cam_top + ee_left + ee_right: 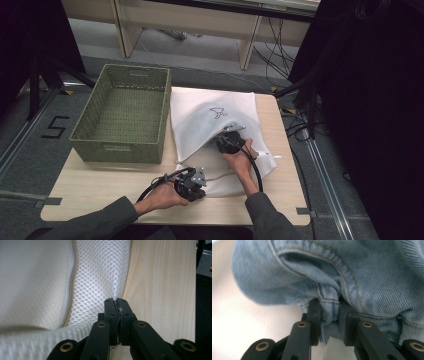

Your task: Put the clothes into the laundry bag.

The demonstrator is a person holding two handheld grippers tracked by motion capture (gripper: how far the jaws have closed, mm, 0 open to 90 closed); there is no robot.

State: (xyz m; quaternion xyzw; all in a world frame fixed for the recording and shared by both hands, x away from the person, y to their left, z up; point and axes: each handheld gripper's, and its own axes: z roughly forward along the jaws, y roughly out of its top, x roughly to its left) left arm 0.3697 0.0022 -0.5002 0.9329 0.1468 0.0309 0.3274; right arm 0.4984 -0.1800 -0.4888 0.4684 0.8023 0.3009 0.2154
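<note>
so the work in hand looks like getting a denim garment (317,272) in or out of a white mesh laundry bag (210,117) that lies flat on the wooden table (100,187), just right of a green woven basket (122,115). which direction the denim is travelling cannot be told from these pictures.

the left gripper (192,184) sits at the near edge of the bag, and in the left gripper view its jaws are pressed together on a thin fold of the mesh edge (115,296), with bare table wood just beside it. that looks like an anchoring hold, keeping the bag's mouth in place.

the right gripper (229,141) is pushed in under the lifted flap of the bag, roughly at its middle. in the right gripper view its jaws pinch a bunched fold of pale blue denim between them, seams and stitching showing, with white bag fabric around and beneath it. so the garment is inside the bag, or at least under its top layer, and held.

by my reading the job is mid-way: both grips are made and the bag is open. what is left is moving the denim fully to where it belongs and closing or releasing the bag. the basket stands empty, so nothing has gone in there yet.
</note>
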